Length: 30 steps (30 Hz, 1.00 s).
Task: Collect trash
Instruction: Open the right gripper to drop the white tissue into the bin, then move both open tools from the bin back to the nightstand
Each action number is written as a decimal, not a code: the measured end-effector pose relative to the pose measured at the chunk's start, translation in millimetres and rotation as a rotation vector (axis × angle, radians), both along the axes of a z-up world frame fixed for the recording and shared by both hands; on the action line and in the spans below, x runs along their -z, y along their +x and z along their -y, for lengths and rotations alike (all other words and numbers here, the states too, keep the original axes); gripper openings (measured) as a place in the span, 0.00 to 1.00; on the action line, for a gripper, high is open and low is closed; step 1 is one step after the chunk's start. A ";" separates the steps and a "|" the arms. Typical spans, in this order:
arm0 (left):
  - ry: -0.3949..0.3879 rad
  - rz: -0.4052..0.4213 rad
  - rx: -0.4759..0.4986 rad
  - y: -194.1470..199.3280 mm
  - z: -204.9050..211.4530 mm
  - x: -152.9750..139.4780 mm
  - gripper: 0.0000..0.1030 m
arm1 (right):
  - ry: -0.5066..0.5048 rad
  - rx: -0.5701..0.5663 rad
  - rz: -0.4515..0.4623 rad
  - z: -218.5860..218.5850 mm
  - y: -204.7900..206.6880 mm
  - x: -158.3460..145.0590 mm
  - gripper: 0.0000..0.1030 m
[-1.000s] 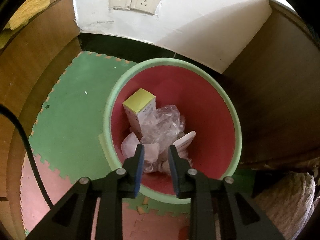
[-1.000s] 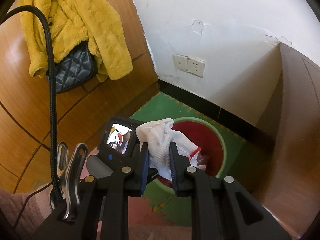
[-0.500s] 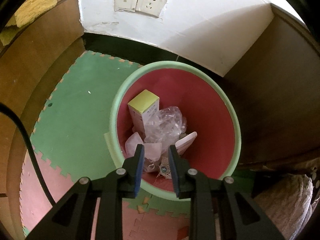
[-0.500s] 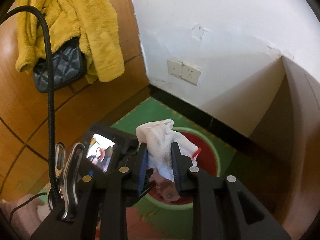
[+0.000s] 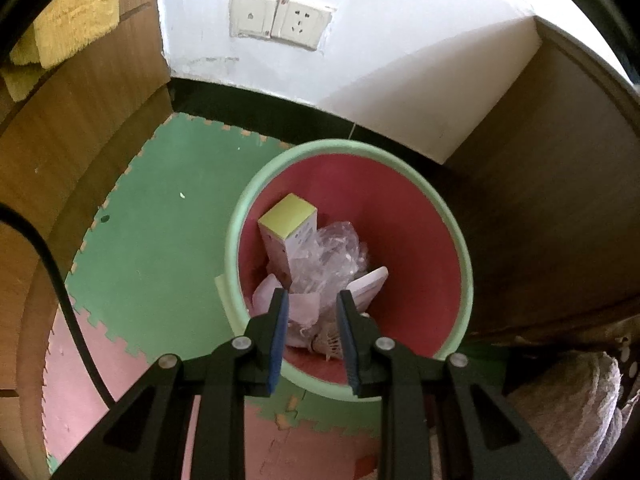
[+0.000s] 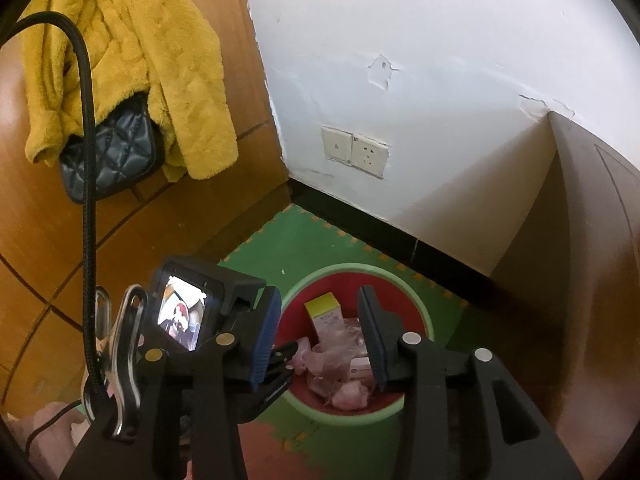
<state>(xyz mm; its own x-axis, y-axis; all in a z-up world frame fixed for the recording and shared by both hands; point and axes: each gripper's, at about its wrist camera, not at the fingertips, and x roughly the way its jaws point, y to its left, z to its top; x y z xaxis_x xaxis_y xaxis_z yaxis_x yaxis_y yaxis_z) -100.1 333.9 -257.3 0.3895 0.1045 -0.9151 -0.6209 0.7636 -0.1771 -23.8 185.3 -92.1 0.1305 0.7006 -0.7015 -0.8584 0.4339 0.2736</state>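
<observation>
The green bin point(image 5: 460, 240) with a red inside stands on the foam floor mat point(image 5: 152, 240) in a corner, holding a yellow-topped carton point(image 5: 288, 232) standing upright, crumpled clear plastic point(image 5: 332, 256), a white flat pack point(image 5: 370, 286) tilted against it and pink scraps. The right gripper point(image 6: 320, 328) hovers over the bin, its fingers point(image 6: 264, 332) opening with nothing between. The left gripper point(image 5: 312, 336) hangs above the near rim, fingers slightly apart, empty. A yellow coat point(image 6: 132, 60) hangs far left.

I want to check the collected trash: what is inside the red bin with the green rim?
Inside the bin: an upright yellow-topped box, crumpled clear plastic, pale pink wrappers. Its bottom is covered.
</observation>
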 end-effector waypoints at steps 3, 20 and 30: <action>0.010 0.014 0.006 0.7 2.5 -9.8 0.24 | 0.017 0.004 -0.014 5.5 1.5 -3.8 0.40; 0.115 0.131 0.013 2.4 12.8 -90.3 0.24 | 0.170 -0.016 -0.033 50.5 -2.2 -42.0 0.40; 0.164 0.201 0.064 12.5 27.5 -143.5 0.24 | 0.224 0.033 0.008 91.4 6.6 -55.7 0.40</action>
